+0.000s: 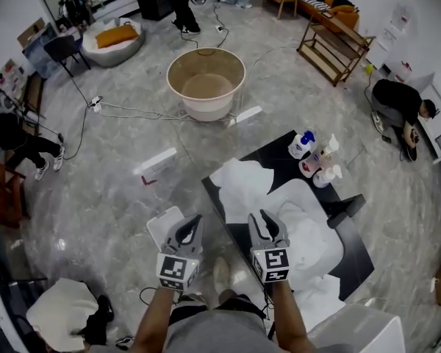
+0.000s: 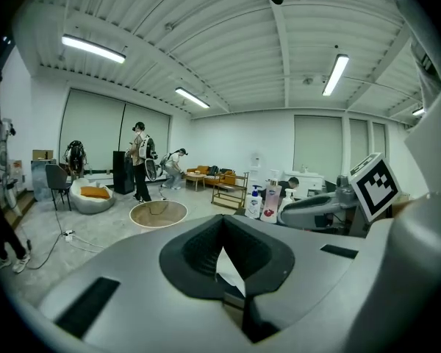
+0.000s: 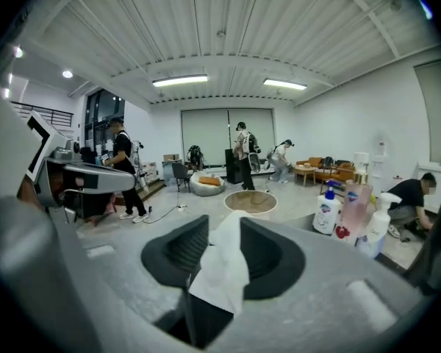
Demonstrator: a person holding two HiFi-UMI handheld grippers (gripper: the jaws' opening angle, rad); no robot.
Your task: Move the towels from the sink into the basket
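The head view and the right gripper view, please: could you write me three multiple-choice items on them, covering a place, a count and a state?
1. Where does the basket stand, relative to the black table?
A. On the table
B. On the floor beyond the table
C. Under the table

2. How many bottles stand at the table's far corner?
A. One
B. Three
C. Six

3. What is between the jaws of the right gripper?
A. Nothing
B. A bottle
C. A white towel

Answers:
1. B, as the head view shows the basket on grey floor, apart from the table.
2. B, as the right gripper view shows three side by side.
3. C, as white cloth hangs out from between the pads in the right gripper view.
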